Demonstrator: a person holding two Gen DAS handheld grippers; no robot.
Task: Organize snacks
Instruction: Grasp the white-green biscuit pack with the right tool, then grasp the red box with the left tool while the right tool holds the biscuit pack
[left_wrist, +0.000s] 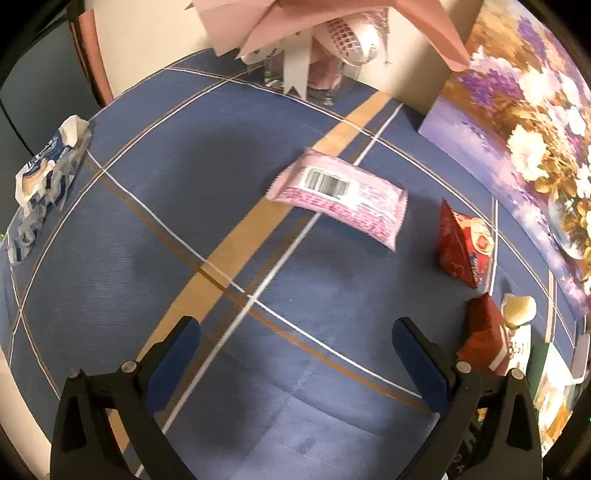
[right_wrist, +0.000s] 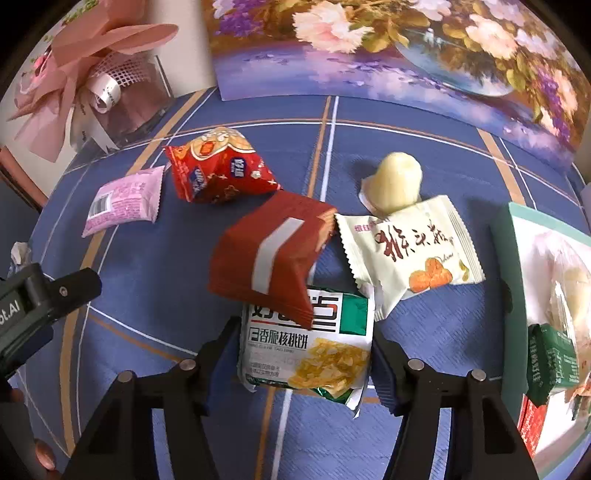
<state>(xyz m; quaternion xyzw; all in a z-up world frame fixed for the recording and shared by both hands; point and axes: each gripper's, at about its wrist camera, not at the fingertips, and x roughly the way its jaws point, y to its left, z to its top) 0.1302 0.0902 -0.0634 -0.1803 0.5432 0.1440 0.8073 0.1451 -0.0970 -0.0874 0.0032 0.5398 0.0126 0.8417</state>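
Your biggest risk sits in the right gripper (right_wrist: 304, 354): its jaws stand against both edges of the white-and-green walnut-biscuit packet (right_wrist: 304, 347), clamped on it by the look of the pinched sides. The dark red wrapped bar (right_wrist: 269, 254) lies across the packet's top end, so if you lift straight up the bar will likely ride along, tip, and slide off toward the cream packet with orange print (right_wrist: 410, 247) just beside it. Thin foil also buckles under a side pinch (the grip may slip as weight shifts).

The green-rimmed box (right_wrist: 506, 251) at the right edge already holds a few snacks and looks like the destination; its near wall could catch a dangling packet corner.

Your left gripper (left_wrist: 295, 354) hangs wide apart over bare cloth, holding nothing. The pink packet (left_wrist: 338, 195) lies well ahead of it, the red puffed bag (left_wrist: 461, 243) further right.

Everything rests on a blue tablecloth (left_wrist: 184, 206) crossed by tan and white stripes, soft enough to drag with a packet. A floral painting (right_wrist: 406, 48) leans along the back, a pink-wrapped bouquet (right_wrist: 92, 66) stands in the corner, and a pale jelly cup (right_wrist: 399, 181) sits near the cream packet.
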